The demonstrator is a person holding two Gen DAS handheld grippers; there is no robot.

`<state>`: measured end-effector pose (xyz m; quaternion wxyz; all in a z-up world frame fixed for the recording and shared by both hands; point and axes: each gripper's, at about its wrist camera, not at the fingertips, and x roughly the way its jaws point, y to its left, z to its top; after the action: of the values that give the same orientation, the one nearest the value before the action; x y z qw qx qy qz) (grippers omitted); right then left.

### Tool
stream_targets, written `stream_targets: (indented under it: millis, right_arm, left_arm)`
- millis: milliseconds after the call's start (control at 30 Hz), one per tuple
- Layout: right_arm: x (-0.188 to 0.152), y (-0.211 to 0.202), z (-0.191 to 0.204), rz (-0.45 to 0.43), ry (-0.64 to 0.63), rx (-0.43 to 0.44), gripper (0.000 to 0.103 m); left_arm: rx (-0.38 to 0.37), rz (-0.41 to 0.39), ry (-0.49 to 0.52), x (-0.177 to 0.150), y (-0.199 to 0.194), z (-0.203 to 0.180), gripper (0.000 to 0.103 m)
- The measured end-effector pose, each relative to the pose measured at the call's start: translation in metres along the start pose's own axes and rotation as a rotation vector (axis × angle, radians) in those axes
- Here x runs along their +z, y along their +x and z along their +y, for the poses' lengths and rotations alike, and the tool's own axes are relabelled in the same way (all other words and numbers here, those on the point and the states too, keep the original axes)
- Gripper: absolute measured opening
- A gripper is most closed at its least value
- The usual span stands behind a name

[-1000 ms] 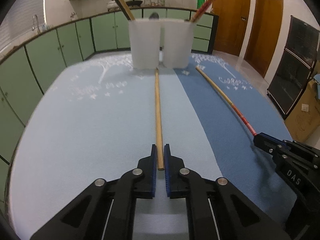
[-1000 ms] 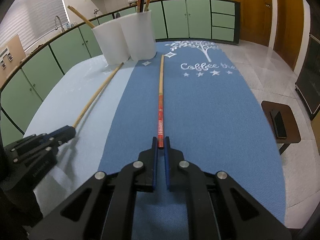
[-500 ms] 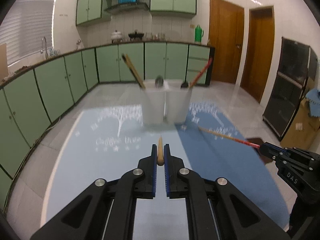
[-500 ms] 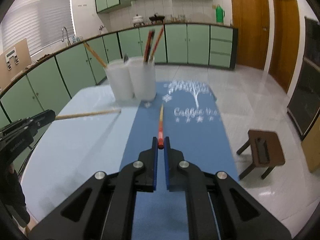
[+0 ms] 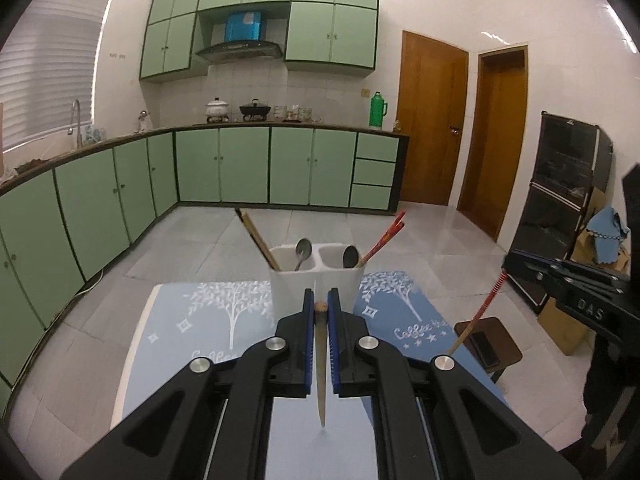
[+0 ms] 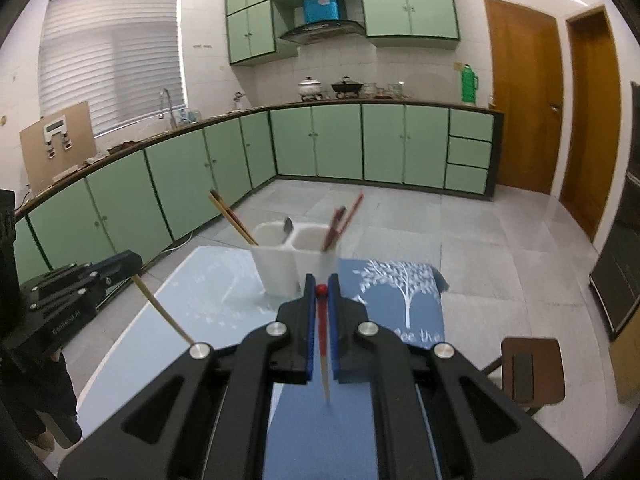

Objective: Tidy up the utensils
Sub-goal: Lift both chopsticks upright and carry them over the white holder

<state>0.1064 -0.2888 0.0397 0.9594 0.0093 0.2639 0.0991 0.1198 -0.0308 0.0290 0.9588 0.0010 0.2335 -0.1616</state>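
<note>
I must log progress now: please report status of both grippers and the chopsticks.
Left gripper shut on plain chopstick, hanging tip-down. Right gripper shut on red chopstick. Holder ahead, path clear.

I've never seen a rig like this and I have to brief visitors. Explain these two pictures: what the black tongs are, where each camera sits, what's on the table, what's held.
The tongs are two hand-held grippers, each carrying a fisheye camera looking along its fingers. In the left-hand view, the left gripper is shut on a plain wooden chopstick, hanging point-down. In the right-hand view, the right gripper is shut on a red-ended chopstick. Ahead on the blue table mat stands a white two-compartment holder already holding spoons and chopsticks.
</note>
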Motion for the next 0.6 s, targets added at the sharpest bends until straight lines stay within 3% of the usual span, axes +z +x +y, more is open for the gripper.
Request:
stream_targets:
  millis: [300, 600]
  right_arm:
    - [0.057, -0.002, 0.0, -0.065, -0.022, 0.081, 0.005]
    - [0.139, 0.024, -0.016, -0.172, 0.005, 0.104, 0.005]
  left_arm:
    - [-0.014, -0.065, 0.021, 0.03, -0.002, 0.002, 0.006]
    - [-0.012, -0.206, 0.039, 0.109, 0.02, 0.005, 0.006]
